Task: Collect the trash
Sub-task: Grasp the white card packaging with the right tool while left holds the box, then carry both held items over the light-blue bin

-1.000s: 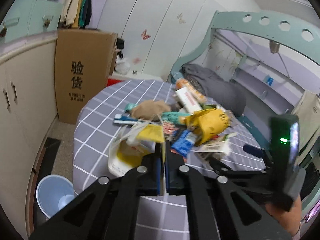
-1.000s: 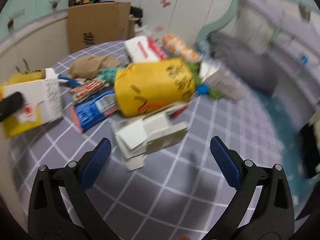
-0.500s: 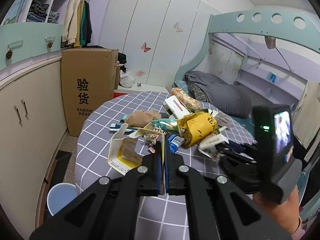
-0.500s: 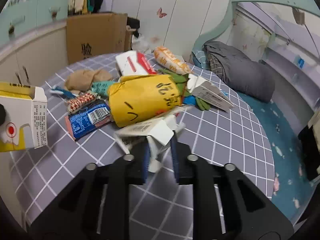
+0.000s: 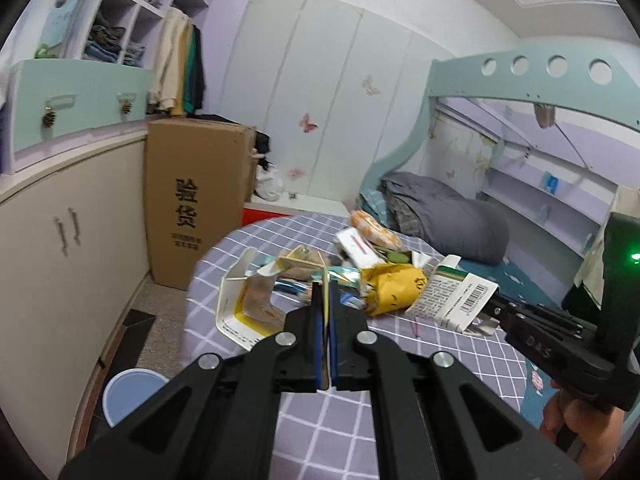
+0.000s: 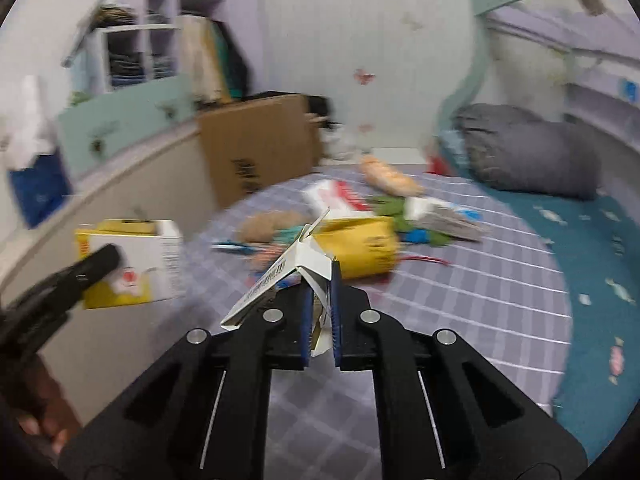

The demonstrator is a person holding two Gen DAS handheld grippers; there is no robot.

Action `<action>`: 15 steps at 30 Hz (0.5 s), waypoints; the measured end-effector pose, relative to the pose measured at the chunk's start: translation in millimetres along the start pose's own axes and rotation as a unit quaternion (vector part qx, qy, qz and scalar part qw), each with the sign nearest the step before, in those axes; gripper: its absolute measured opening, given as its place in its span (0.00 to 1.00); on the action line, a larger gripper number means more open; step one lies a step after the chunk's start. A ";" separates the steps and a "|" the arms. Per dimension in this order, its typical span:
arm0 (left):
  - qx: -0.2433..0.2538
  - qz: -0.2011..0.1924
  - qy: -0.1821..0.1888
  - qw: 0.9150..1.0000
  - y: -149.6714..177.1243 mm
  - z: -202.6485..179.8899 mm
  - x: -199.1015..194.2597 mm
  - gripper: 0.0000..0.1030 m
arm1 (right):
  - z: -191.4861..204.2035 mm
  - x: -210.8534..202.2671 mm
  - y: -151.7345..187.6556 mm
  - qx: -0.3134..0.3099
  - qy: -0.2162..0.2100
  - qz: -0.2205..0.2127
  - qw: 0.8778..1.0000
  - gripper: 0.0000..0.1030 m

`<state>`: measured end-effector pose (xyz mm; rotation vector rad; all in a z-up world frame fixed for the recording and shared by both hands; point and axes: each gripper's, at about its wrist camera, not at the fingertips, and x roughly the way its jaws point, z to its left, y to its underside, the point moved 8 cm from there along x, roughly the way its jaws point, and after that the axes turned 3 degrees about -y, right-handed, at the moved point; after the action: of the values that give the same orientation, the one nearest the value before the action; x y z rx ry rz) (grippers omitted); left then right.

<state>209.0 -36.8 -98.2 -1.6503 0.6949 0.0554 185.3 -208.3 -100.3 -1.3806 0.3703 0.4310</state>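
Observation:
My left gripper (image 5: 327, 296) is shut on the flap of an open yellow and white carton (image 5: 240, 308) and holds it above the table's left edge; the carton also shows in the right wrist view (image 6: 132, 264). My right gripper (image 6: 320, 280) is shut on a flattened white box (image 6: 280, 276), also seen in the left wrist view (image 5: 460, 296), lifted off the table. A pile of trash lies on the round checked table (image 5: 320, 420): a yellow bag (image 5: 394, 284), a white and red box (image 5: 356, 246), an orange packet (image 5: 372, 228).
A light blue bin (image 5: 128, 396) stands on the floor at the lower left, below the table edge. A tall cardboard box (image 5: 192, 216) and cream cabinets (image 5: 60, 260) are at the left. A bunk bed with grey bedding (image 5: 452, 220) is behind the table.
My right gripper has lifted the white box off the table and swung it left. My left gripper has raised the yellow carton higher. Both views have tilted upward.

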 end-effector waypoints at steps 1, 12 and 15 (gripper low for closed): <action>-0.003 -0.002 -0.005 1.000 -1.0 5.2 -3.4 0.02 | 11.6 0.7 -1.0 -0.008 -0.011 0.002 1.000 0.08; -0.076 0.026 -0.154 0.985 18.5 157.9 -29.4 0.02 | 183.6 81.1 23.9 -0.114 -0.185 0.103 0.971 0.08; -0.102 0.055 -0.192 0.975 35.7 209.0 -23.8 0.02 | 236.4 122.3 45.0 -0.151 -0.213 0.150 0.954 0.08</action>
<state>244.8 162.5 -165.5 -1.7298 0.4935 0.5269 269.1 40.6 -162.6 -1.4837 0.1584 1.0517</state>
